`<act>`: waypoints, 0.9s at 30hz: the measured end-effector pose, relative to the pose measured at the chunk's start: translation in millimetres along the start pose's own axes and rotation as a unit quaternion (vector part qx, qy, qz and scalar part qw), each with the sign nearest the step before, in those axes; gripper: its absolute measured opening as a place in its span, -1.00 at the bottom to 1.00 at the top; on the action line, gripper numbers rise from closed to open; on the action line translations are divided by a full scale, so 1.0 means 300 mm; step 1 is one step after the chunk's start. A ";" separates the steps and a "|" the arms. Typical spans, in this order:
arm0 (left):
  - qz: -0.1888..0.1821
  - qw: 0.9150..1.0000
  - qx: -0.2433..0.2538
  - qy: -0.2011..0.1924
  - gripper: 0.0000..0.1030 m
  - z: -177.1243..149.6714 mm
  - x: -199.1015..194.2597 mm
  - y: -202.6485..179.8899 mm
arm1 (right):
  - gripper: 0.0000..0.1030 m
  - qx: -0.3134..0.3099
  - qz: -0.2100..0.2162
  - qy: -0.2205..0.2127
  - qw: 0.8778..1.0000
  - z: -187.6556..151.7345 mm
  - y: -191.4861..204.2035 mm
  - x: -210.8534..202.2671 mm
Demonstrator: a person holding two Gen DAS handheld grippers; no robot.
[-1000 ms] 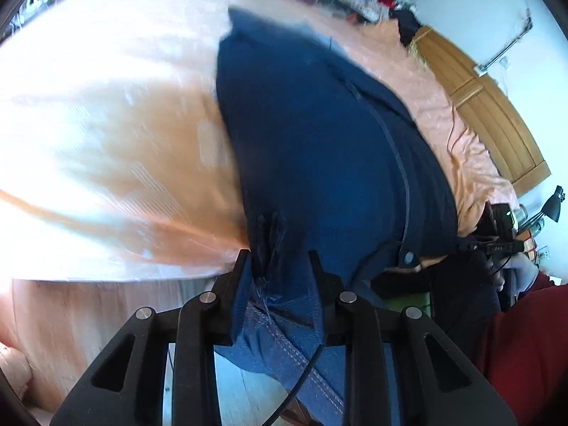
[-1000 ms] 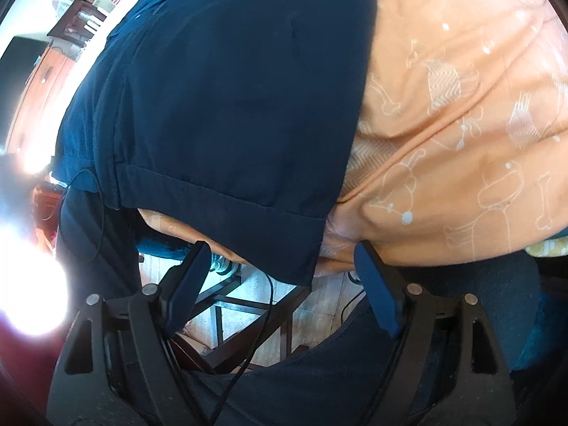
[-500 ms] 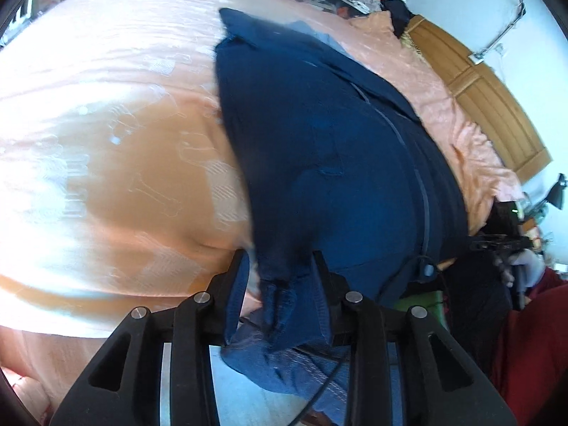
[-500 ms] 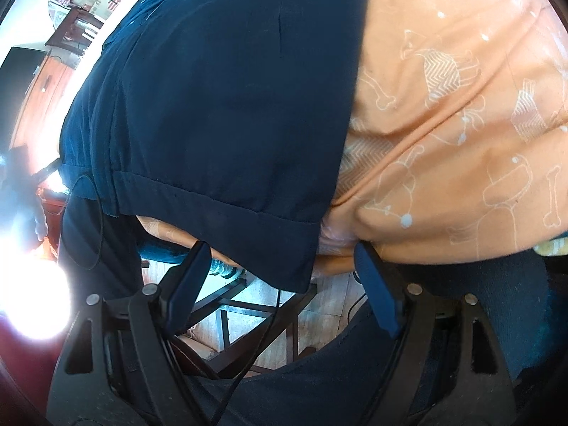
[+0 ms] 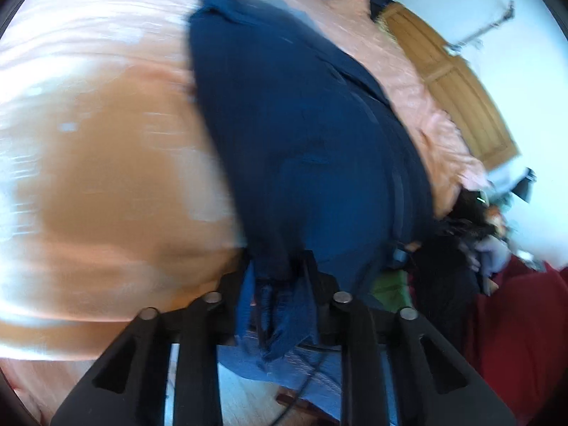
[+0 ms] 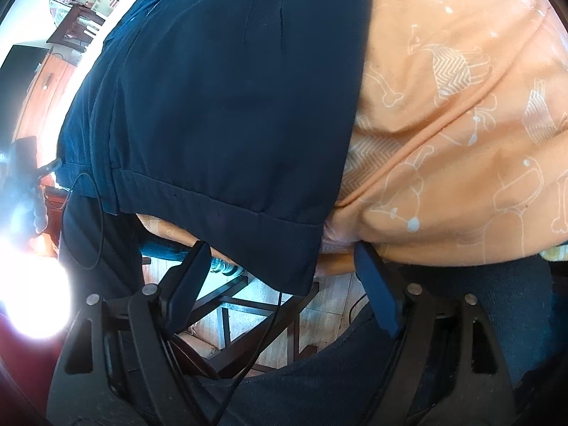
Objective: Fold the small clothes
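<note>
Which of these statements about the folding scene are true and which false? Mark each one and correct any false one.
1. The left gripper is clamped on the navy garment. True.
2. The right gripper grips the garment's hem. False: its fingers stand apart, holding nothing.
3. The garment lies on an orange bedsheet printed with white dogs and bones. True.
4. The garment is bright red. False: it is navy blue.

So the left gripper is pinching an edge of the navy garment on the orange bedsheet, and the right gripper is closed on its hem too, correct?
Not quite. The right gripper is open: in the right wrist view its fingers stand wide apart either side of the navy garment's hem, gripping nothing. The left gripper does pinch an edge, on the orange bedsheet.
</note>
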State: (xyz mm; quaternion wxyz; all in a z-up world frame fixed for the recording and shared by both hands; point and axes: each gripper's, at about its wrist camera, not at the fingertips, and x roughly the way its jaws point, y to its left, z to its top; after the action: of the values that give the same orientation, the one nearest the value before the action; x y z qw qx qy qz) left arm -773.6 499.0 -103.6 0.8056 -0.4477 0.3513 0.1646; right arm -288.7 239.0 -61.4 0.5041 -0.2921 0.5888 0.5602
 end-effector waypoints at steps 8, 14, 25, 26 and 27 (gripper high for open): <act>-0.031 0.999 -0.020 -0.008 -0.49 0.008 0.021 0.014 | 0.58 -0.009 0.019 -0.006 1.000 0.002 0.011 -0.032; -0.047 0.998 -0.033 -0.021 -0.45 -0.003 0.014 0.022 | 0.57 -0.029 0.008 -0.021 0.999 0.004 -0.021 -0.127; -0.044 0.998 -0.044 -0.027 -0.45 -0.012 0.014 0.027 | 0.28 -0.023 0.022 -0.061 0.998 0.081 -0.024 -0.083; -0.043 0.998 -0.044 -0.026 -0.45 -0.012 0.015 0.028 | 0.28 -0.019 0.025 -0.053 0.998 0.079 -0.033 -0.062; -0.042 0.998 -0.044 -0.025 -0.45 -0.012 0.017 0.028 | 0.28 -0.015 0.032 -0.050 0.998 0.074 -0.037 -0.052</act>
State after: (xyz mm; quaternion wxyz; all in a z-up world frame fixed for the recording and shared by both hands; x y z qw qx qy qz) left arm -776.5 500.5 -113.6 0.7998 -0.4929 0.3046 0.1565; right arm -267.7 254.6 -48.2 0.5102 -0.2522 0.5635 0.5988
